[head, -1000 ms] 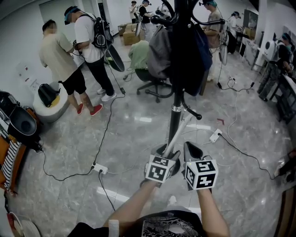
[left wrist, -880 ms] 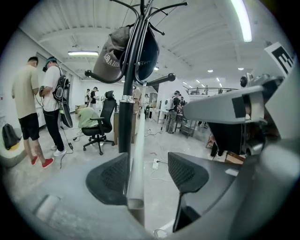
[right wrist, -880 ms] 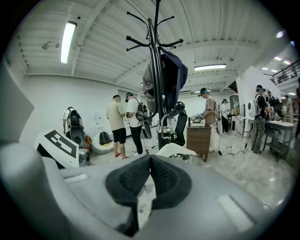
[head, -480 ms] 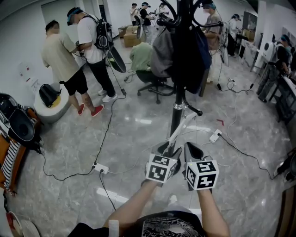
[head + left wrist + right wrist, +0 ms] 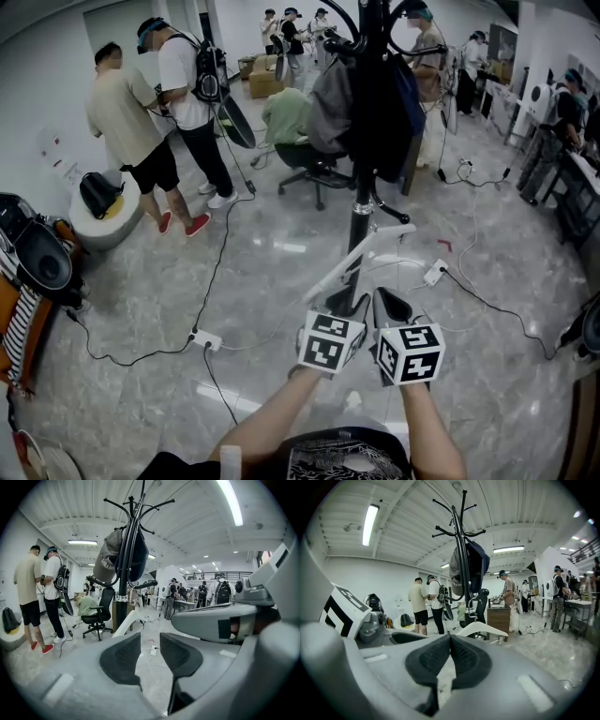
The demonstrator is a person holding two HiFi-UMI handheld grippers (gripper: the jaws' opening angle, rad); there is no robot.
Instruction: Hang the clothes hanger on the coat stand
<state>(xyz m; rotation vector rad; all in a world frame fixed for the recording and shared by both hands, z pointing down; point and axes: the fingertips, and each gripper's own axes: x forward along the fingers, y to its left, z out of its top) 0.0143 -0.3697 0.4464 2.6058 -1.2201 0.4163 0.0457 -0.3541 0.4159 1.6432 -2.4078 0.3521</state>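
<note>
Looking down from above, the two tools sit side by side just short of the coat stand [image 5: 360,202]. It rises from the grey floor with dark garments [image 5: 375,103] bunched on its upper arms. The white clothes hanger [image 5: 367,249] is off the floor and slants across the lower pole, just beyond the left gripper [image 5: 345,302] and the right gripper [image 5: 389,302]. A thin line runs from it down to the right one; I take that for its hook.

In the left gripper view, the jaws have just been closing but stand apart, with nothing between the pads. One arm of the hanger [image 5: 125,623] shows past the left pad, in front of the pole. This tool is released, likely coming in to steady the hanger.

In the right gripper view, the pads are pressed tip to tip and the hanger [image 5: 483,629] arches just past them. Nothing else carries it, so I judge this tool is clenched on the hook, though the wire is too thin to make out. The bare pegs [image 5: 440,529] are high at the crown, well above the hanger.
</note>
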